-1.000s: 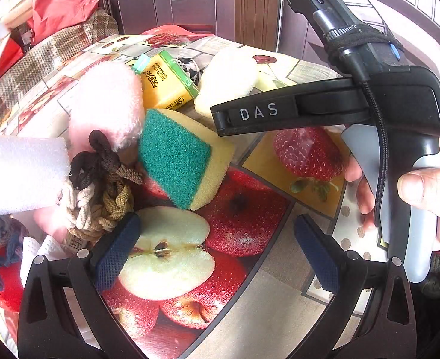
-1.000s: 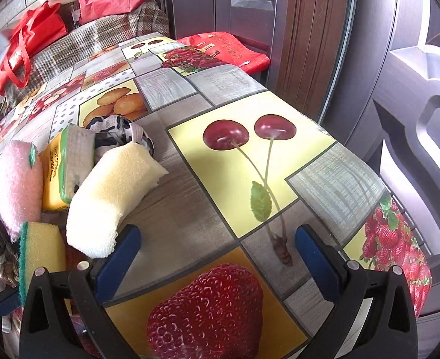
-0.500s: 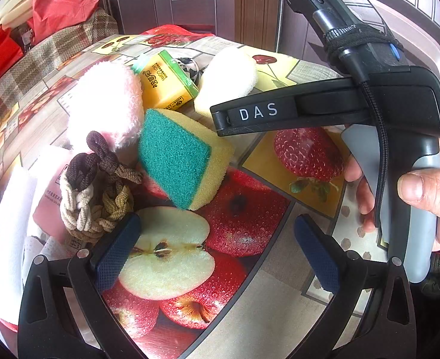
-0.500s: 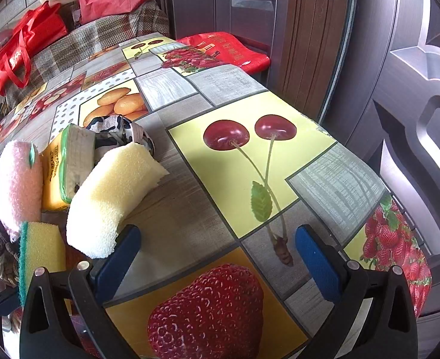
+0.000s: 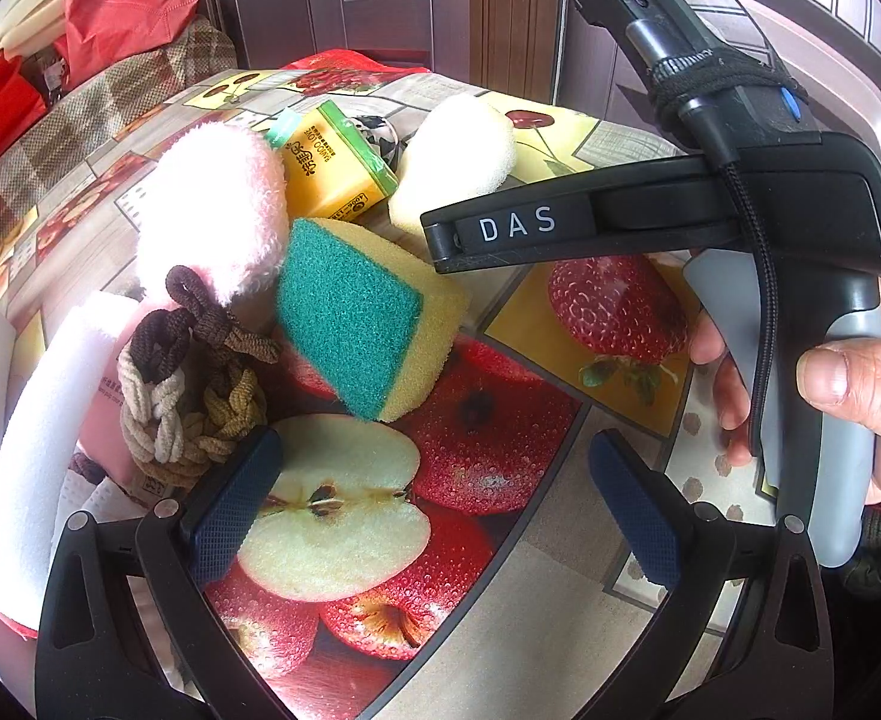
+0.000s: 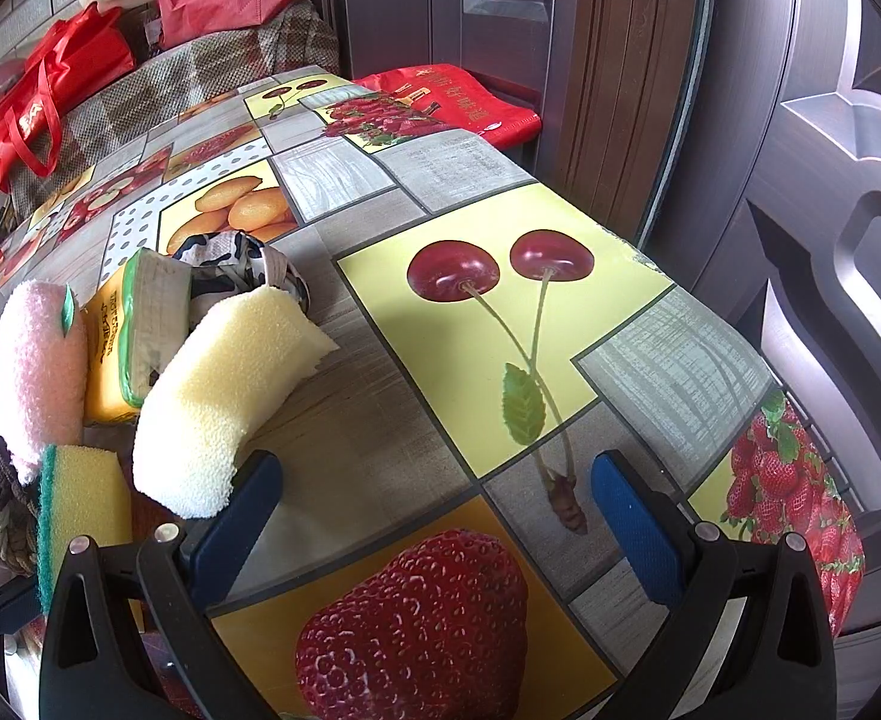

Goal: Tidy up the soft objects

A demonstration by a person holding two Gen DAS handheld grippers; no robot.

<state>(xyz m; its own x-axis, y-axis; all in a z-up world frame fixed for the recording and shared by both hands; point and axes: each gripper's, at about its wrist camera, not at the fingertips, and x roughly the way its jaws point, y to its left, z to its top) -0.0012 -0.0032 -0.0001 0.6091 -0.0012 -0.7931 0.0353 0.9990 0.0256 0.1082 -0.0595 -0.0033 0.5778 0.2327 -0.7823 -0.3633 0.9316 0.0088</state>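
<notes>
The left gripper (image 5: 434, 504) is hovering at the bottom of its frame with its jaws spread wide and nothing between them, over the fruit-print tablecloth (image 5: 500, 456). The right gripper (image 6: 437, 516) is likewise standing released and empty at the bottom of its own frame, above a printed strawberry; in the left view a hand (image 5: 860, 396) is gripping its handle at the right edge.

The soft things are lying bunched at the left and centre of the left view. A green-faced yellow sponge (image 5: 368, 324) is sitting tilted at centre, touching a pink fluffy cloth (image 5: 212, 210) above and to its left. A bundle of braided hair ties (image 5: 188, 396) is resting just beside the left fingertip. A pale yellow sponge (image 6: 224, 390) is lying curved at left of the right view, leaning against a yellow carton (image 6: 116, 336).
</notes>
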